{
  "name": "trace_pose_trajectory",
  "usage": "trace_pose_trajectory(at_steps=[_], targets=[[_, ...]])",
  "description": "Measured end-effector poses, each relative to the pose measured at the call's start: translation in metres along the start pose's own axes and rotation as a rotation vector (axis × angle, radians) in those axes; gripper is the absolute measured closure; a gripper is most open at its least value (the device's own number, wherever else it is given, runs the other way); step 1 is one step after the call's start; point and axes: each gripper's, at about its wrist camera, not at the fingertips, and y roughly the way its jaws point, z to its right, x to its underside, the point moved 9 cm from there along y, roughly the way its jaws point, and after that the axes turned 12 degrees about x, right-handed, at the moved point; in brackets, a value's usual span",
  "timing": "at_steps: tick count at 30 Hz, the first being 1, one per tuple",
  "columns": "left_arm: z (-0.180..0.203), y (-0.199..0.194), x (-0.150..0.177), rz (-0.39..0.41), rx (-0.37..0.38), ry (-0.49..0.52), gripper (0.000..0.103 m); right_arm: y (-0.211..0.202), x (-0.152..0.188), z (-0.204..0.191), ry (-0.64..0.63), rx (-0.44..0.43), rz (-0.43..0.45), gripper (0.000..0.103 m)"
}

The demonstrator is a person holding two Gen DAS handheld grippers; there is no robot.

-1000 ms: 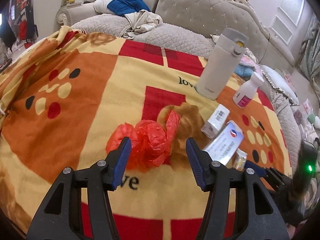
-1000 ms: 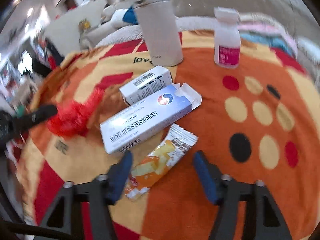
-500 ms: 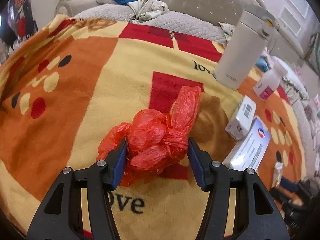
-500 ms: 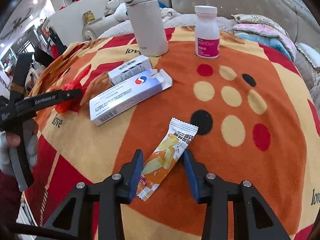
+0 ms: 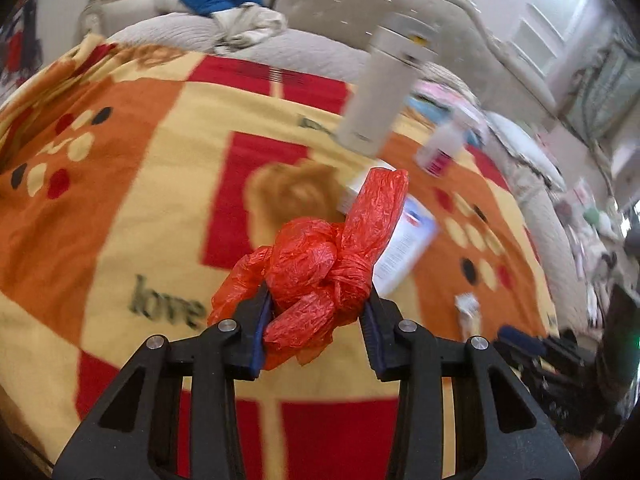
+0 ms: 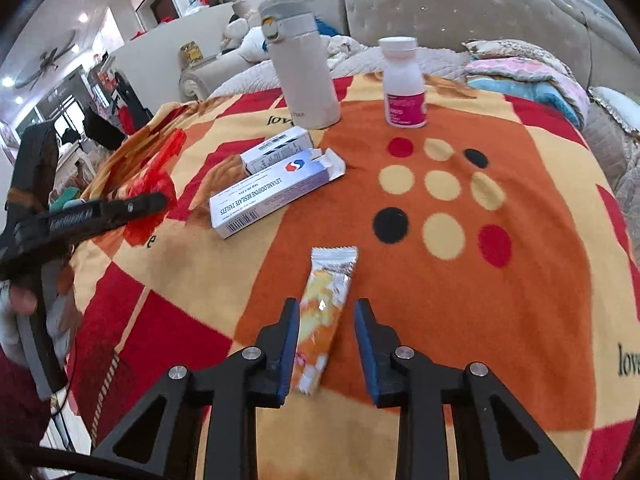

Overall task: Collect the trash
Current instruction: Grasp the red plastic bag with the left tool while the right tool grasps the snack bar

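Observation:
My left gripper [image 5: 316, 320] is shut on a knotted red plastic bag [image 5: 320, 264] and holds it above the blanket. The bag also shows in the right wrist view [image 6: 154, 184], held by the left gripper [image 6: 156, 200]. My right gripper [image 6: 326, 344] is open, its fingers on either side of a yellow-orange snack wrapper [image 6: 326, 308] that lies flat on the blanket. An open blue-and-white tablet box [image 6: 276, 194] and a smaller white box [image 6: 278, 150] lie beyond it.
A patterned orange, red and yellow blanket [image 6: 460, 320] covers the bed. A white thermos [image 6: 300, 72] and a white bottle with a pink label [image 6: 402, 84] stand at the back. Folded quilts [image 6: 528, 80] and a tufted headboard [image 6: 460, 4] lie behind.
My left gripper closed on the red bag and lifted it off the blanket. My right gripper moved in around the snack wrapper, and its fingers narrowed.

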Motion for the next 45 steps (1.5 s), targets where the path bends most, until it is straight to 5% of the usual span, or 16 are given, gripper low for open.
trace_pose_trajectory(at_steps=[6, 9, 11, 16, 24, 29, 33, 37, 41, 45], targets=[[0.038, 0.002, 0.016, -0.012, 0.023, 0.052, 0.067, -0.007, 0.008, 0.006, 0.046, -0.021, -0.029, 0.074], [0.044, 0.002, 0.021, -0.018, 0.025, 0.056, 0.066, 0.003, 0.006, -0.001, 0.071, -0.030, -0.048, 0.048], [0.046, 0.001, 0.023, -0.017, 0.027, 0.054, 0.066, 0.015, 0.006, -0.011, 0.067, -0.038, -0.065, 0.048], [0.047, -0.002, 0.027, -0.017, 0.025, 0.050, 0.066, 0.022, 0.009, -0.021, -0.044, 0.056, -0.044, 0.077], [0.080, 0.009, 0.040, -0.039, 0.064, 0.088, 0.066, -0.020, 0.023, 0.021, -0.010, 0.064, 0.006, 0.082], [0.102, 0.018, 0.047, -0.056, 0.084, 0.115, 0.066, -0.027, 0.033, 0.040, 0.066, 0.012, -0.052, 0.081], [0.103, 0.016, 0.048, -0.051, 0.070, 0.127, 0.066, -0.030, 0.029, 0.033, 0.064, 0.008, -0.023, 0.042], [0.090, 0.010, 0.048, -0.047, 0.046, 0.108, 0.066, -0.013, 0.023, 0.015, -0.014, 0.029, -0.040, 0.042], [0.079, 0.007, 0.049, -0.043, 0.034, 0.088, 0.066, 0.013, 0.021, 0.011, -0.069, 0.068, -0.080, 0.053], [0.078, 0.008, 0.050, -0.044, 0.040, 0.074, 0.066, 0.008, 0.026, 0.011, -0.163, 0.109, -0.064, 0.080]])
